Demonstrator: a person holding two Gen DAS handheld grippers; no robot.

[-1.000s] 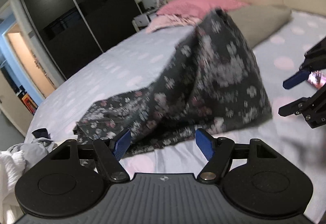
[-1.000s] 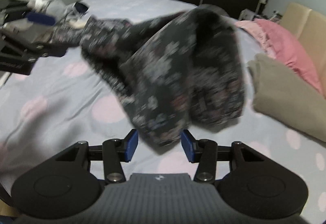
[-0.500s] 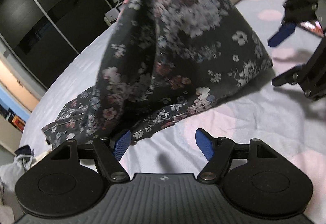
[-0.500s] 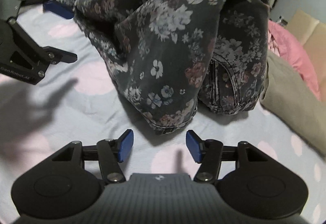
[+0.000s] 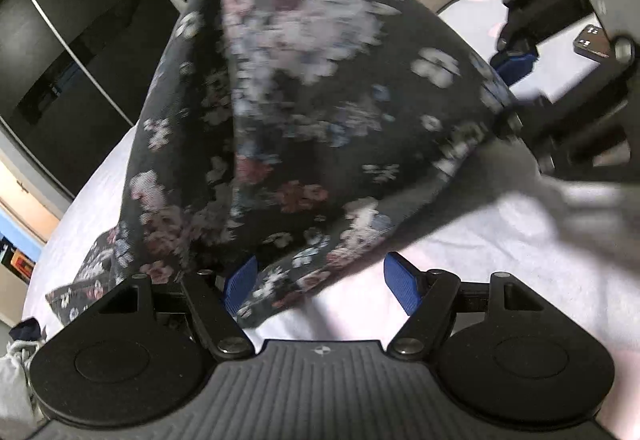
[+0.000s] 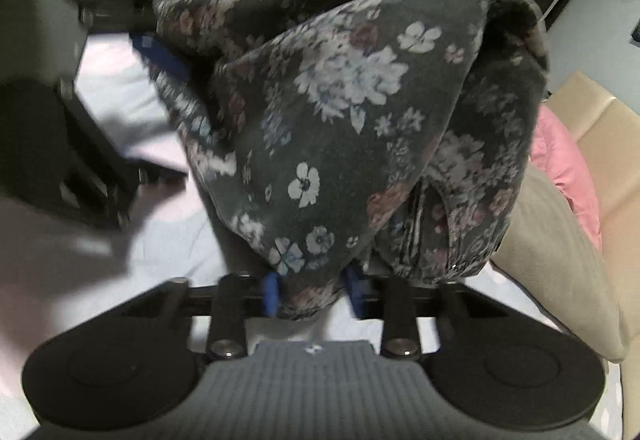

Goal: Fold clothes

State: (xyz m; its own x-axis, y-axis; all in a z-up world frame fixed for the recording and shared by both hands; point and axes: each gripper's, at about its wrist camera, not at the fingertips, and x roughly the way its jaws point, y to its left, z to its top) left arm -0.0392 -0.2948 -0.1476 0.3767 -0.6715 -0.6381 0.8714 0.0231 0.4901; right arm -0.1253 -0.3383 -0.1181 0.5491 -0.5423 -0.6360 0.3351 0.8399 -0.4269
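Right jaws pinch the floral garment (image 6: 340,112); left jaws gape around its hem.

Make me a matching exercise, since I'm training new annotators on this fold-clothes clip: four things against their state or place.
Things:
1. floral garment
2. left gripper
3. right gripper
4. pink pillow

States or places:
A. jaws wide open, a cloth edge lying between them
B. beside the beige headboard
C. dark, raised in a peak above the bed
D. fingers closed in on a bunch of fabric

Pairs: 1-C, 2-A, 3-D, 4-B
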